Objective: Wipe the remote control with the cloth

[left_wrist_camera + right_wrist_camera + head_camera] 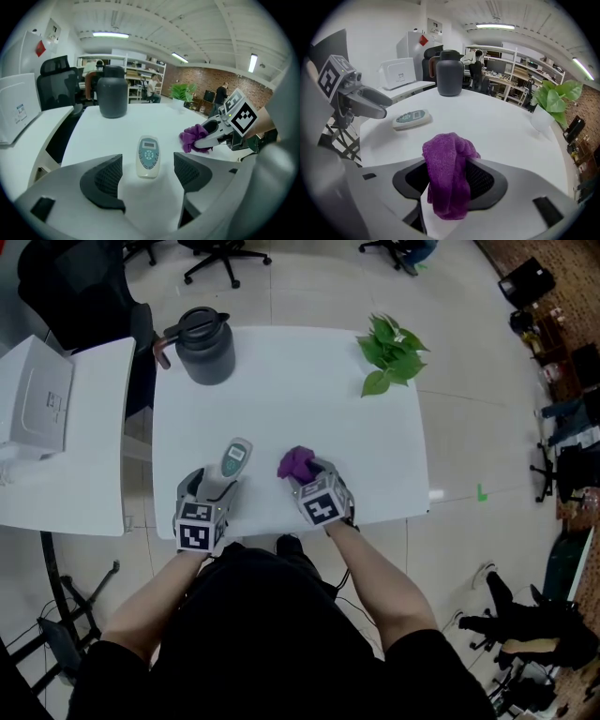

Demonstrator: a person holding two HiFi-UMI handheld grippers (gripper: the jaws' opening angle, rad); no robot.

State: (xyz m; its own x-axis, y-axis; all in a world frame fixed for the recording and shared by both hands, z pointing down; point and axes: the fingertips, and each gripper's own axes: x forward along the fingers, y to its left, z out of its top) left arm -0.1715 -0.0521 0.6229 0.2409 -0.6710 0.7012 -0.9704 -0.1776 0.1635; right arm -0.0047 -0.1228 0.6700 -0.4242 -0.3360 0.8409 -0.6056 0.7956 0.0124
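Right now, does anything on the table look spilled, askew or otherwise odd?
Nothing is spilled or damaged. The remote lies flat, face up; the jug and plant stand upright. One oddity: the purple cloth hangs bunched inside the open right tongs, resting against one jaw, not clamped.

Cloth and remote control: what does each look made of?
The cloth looks like soft purple terry or knit fabric: nubbly looped surface, limp folds. The remote control looks like hard, smooth plastic, pale with a slight sheen, with a grey-blue button panel; exact plastic unclear.
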